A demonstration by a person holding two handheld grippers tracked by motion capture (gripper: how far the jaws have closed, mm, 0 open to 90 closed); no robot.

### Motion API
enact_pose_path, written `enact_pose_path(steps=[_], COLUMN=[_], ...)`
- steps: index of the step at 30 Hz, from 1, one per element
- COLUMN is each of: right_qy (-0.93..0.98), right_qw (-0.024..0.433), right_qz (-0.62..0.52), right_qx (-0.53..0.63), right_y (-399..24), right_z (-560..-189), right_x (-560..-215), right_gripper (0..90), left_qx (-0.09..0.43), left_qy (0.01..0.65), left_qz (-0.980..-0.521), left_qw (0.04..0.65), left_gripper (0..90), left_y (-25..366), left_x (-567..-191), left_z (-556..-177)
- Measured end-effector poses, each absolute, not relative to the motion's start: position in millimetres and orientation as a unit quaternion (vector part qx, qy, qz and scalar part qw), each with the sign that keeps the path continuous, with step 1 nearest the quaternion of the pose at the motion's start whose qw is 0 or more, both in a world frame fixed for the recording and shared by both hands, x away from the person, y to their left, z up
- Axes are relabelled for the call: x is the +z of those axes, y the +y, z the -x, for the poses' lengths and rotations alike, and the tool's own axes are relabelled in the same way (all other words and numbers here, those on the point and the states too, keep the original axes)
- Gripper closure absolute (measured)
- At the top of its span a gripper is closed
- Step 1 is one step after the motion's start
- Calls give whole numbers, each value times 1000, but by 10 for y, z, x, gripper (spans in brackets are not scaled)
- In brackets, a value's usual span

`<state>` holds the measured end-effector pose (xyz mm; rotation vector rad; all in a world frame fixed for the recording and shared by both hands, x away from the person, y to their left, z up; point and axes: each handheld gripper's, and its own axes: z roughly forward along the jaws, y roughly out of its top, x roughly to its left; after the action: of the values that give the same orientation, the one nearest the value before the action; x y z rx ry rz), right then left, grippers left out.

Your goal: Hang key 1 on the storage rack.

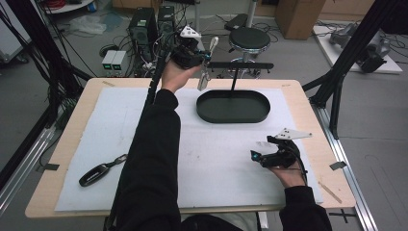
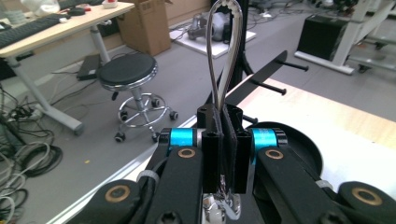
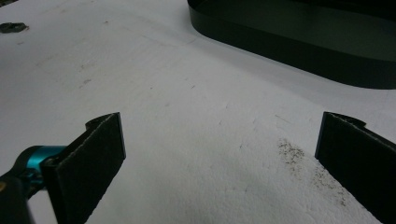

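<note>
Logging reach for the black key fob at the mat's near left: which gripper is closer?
Right. The right gripper rests low across the mat from the key fob; the left gripper is raised beyond the far edge.

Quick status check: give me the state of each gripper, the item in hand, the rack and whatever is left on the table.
Left gripper: shut on the looped strap, raised near the rack.
Looped strap: held, loop free above the jaws.
Right gripper: open, low over the white mat.
Black tray: empty.
Rack bar: nothing hanging.
Black key fob: lying on the mat.
</note>
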<state>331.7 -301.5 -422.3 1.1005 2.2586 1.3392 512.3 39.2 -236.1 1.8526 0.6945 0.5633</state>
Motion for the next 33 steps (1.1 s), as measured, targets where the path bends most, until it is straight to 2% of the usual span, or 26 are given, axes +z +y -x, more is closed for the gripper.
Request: enact_pose_path(steps=[13,33], right_qy=[786,787], right_qw=[144,137], right_qz=[-378,-376], right_qx=[468,469], right_y=[-2991,-2981], right_z=[-3344,-3356], right_x=[-4222,-4225], right_gripper=[8,8], left_qx=[219,257], left_qy=[295,317], left_qz=[-762,-777], left_qw=[533,480], left_gripper=[866,865], left_y=[282,98], left_x=[-2351,-2418], left_z=[-5285,-5491])
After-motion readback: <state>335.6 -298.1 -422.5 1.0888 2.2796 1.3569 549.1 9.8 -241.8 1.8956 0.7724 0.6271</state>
